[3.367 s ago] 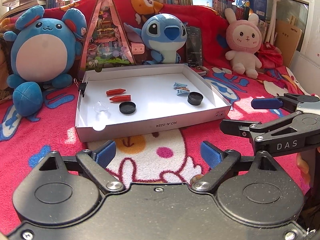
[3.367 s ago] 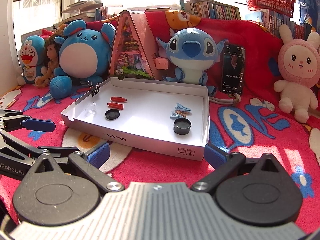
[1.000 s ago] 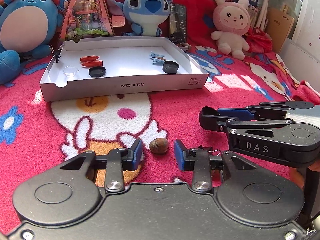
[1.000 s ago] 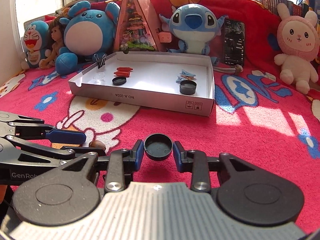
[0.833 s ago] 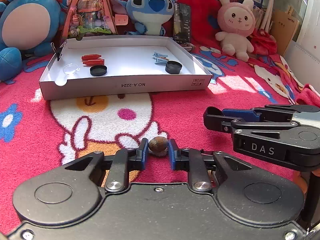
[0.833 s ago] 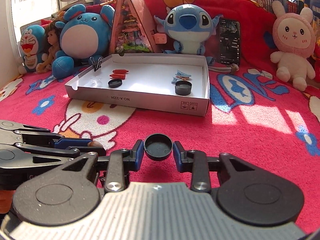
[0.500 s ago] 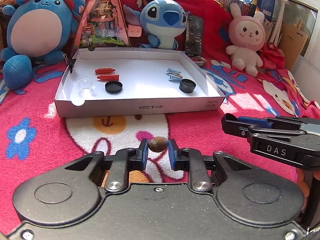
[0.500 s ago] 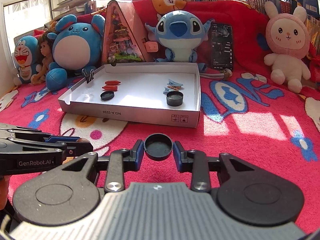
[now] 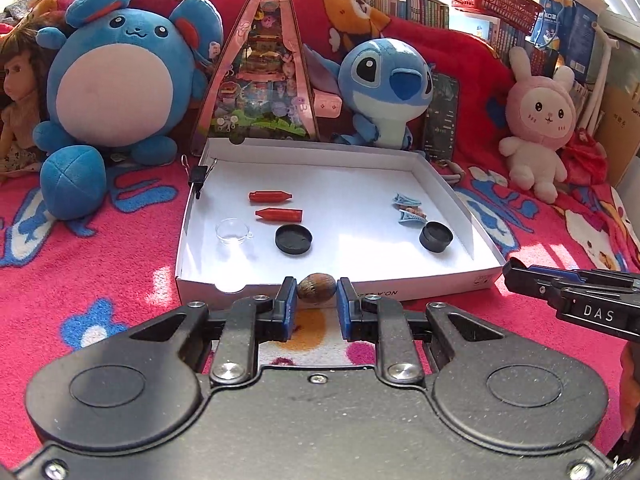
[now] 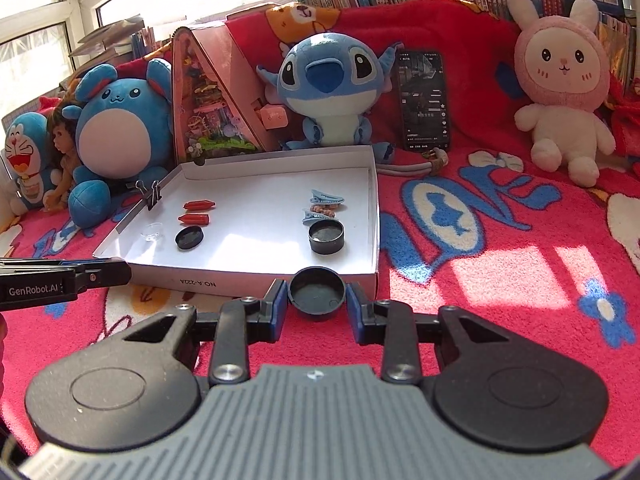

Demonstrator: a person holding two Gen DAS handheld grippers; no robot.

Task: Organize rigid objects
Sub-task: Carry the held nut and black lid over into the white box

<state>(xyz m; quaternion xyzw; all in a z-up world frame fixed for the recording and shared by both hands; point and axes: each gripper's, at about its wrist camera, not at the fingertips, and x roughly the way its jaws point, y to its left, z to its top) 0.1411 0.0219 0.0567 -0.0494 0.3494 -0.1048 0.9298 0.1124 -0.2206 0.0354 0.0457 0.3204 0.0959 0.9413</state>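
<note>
My left gripper (image 9: 317, 298) is shut on a brown nut (image 9: 317, 286) and holds it in the air just before the near wall of the white cardboard tray (image 9: 400, 290). My right gripper (image 10: 317, 295) is shut on a black round cap (image 10: 317, 290), held before the tray's near right corner (image 10: 360, 276). In the tray lie two red bullet-shaped pieces (image 9: 279, 214), a clear small cup (image 9: 232, 231), a black lid (image 9: 293, 239), a black cap (image 9: 435, 236) and blue hair clips (image 9: 410, 210).
Plush toys stand behind the tray: a blue round one (image 9: 116, 88), Stitch (image 9: 386, 84), a pink rabbit (image 9: 538, 120). A pink triangular box (image 9: 266, 80) and a phone (image 10: 424, 100) lean at the back. A binder clip (image 9: 198, 176) grips the tray's left wall. Red blanket underneath.
Both grippers, each holding its object, have risen and moved forward toward the tray; the tray now looms nearer in both views.
</note>
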